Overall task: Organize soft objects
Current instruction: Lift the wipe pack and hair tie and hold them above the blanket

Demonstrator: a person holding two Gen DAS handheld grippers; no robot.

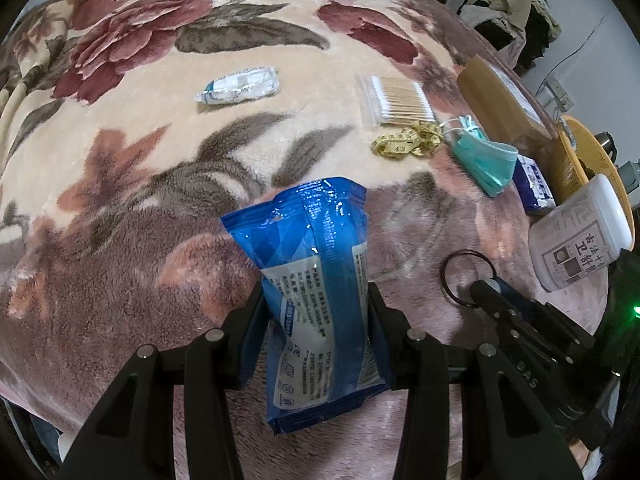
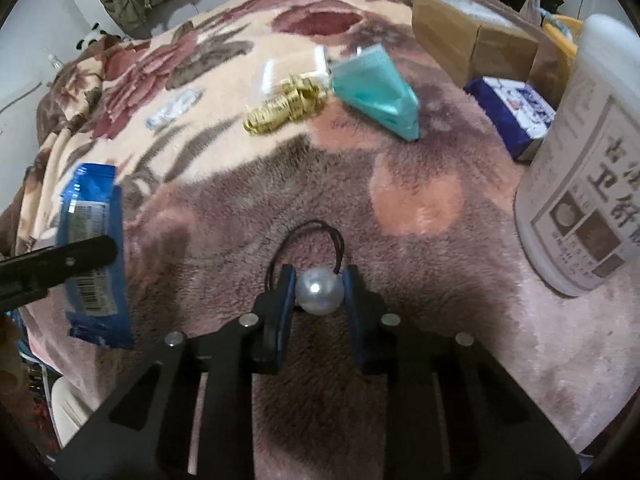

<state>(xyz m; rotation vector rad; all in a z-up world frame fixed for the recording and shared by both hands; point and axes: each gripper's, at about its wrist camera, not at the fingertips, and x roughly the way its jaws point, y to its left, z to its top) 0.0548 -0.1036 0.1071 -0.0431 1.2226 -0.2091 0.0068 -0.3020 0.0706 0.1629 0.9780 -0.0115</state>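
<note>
Packet (image 1: 316,276) stood clamped in the left gripper (image 1: 316,300) at lower centre; the right gripper (image 2: 319,292) pinched a hair tie's pearl (image 2: 319,291). Both looked mid-carry, so next each needs setting down on the blanket (image 1: 140,140).

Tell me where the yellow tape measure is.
The yellow tape measure lies bunched on the blanket, between the cotton swabs and the green face mask.

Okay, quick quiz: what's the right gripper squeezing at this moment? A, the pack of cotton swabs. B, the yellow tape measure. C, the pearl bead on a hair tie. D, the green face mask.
C: the right gripper has its pads pressed on both sides of the pearl bead, with the hair tie looping out ahead of it, while the other three things lie farther off on the blanket.
</note>
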